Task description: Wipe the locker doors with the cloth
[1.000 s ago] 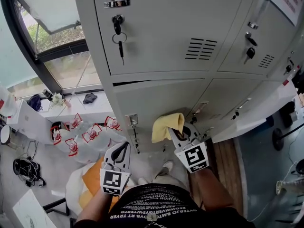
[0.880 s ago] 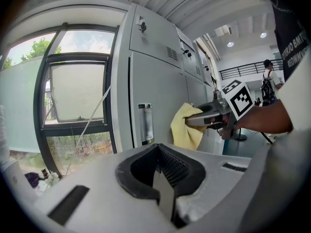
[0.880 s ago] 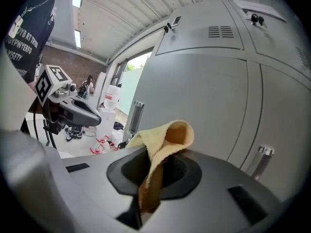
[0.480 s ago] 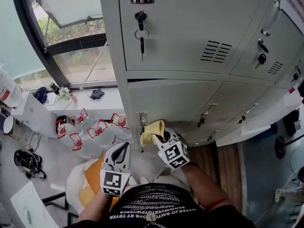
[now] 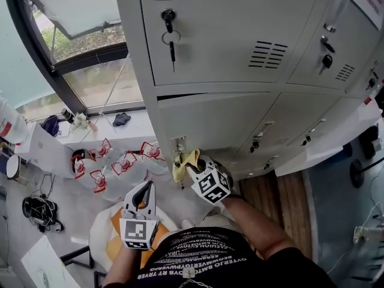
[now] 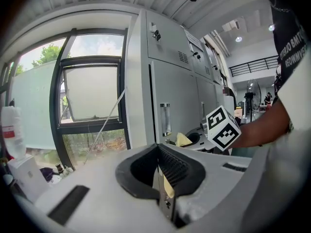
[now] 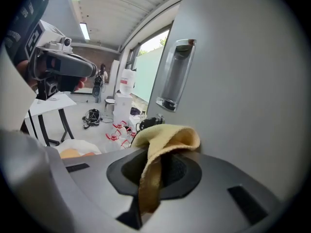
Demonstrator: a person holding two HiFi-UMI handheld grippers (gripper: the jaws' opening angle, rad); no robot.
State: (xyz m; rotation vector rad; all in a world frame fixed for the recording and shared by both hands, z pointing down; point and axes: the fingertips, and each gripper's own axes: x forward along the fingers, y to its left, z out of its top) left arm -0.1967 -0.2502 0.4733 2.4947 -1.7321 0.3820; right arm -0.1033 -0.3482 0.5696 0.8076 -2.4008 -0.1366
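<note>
In right tool (image 7: 162, 169), cloth (image 7: 170, 134) (end hidden).

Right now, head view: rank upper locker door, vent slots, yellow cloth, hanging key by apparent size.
1. upper locker door, far largest.
2. vent slots and yellow cloth look about alike; not ranking them.
3. hanging key, smallest.

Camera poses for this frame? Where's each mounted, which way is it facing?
Head view: on the head, steeply down at locker doors; shows left gripper, right gripper, forearms, shirt.
Left gripper view: along its shut jaws toward the window and locker doors; right forearm shows.
Right gripper view: along jaws clamping the cloth, close to a lower door; shirt edge shows.
Shared: all three see the cloth.
</note>
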